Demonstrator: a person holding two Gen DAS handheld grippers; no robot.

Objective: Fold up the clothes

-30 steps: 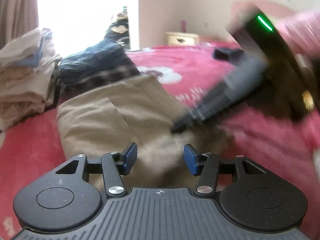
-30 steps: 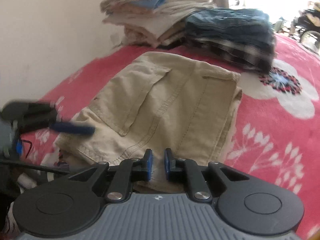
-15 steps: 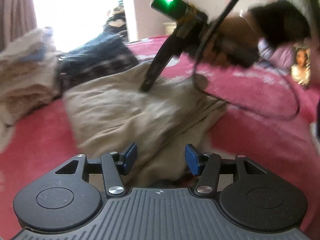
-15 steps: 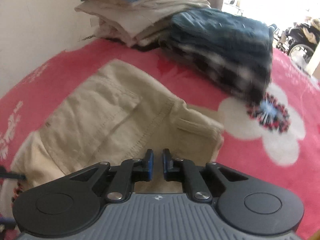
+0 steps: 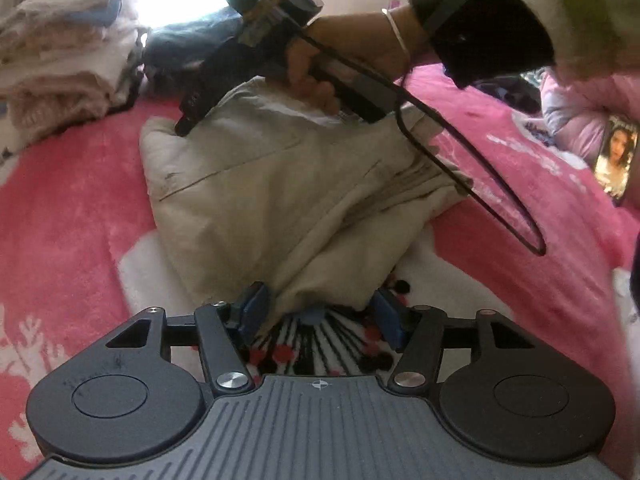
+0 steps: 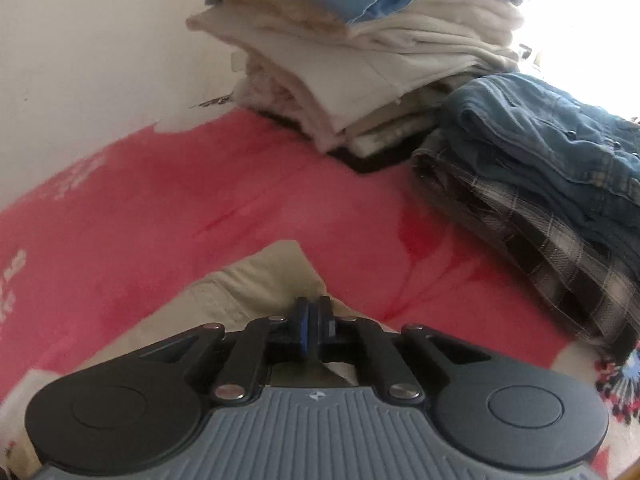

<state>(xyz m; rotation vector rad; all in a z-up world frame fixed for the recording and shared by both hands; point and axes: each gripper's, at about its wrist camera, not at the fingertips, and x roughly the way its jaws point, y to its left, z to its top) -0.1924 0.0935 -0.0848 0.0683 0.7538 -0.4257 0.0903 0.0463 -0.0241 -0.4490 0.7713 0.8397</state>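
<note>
Folded beige trousers lie on a pink flowered blanket. My left gripper sits at their near end. Its jaws are opening, and the garment's near edge lies between the blue pads without being pressed. A person's hand holds my right gripper down on the far left corner of the trousers. In the right wrist view that gripper is shut, its pads meeting on the peaked corner of the beige cloth.
A tall pile of pale folded clothes stands against the wall. Beside it is a denim and plaid stack. The right gripper's black cable loops over the blanket. A pink pillow lies at the far right.
The right gripper swung across to the trousers' far corner and its pads closed together. The left gripper drew back to the near end and its jaws spread a little wider.
</note>
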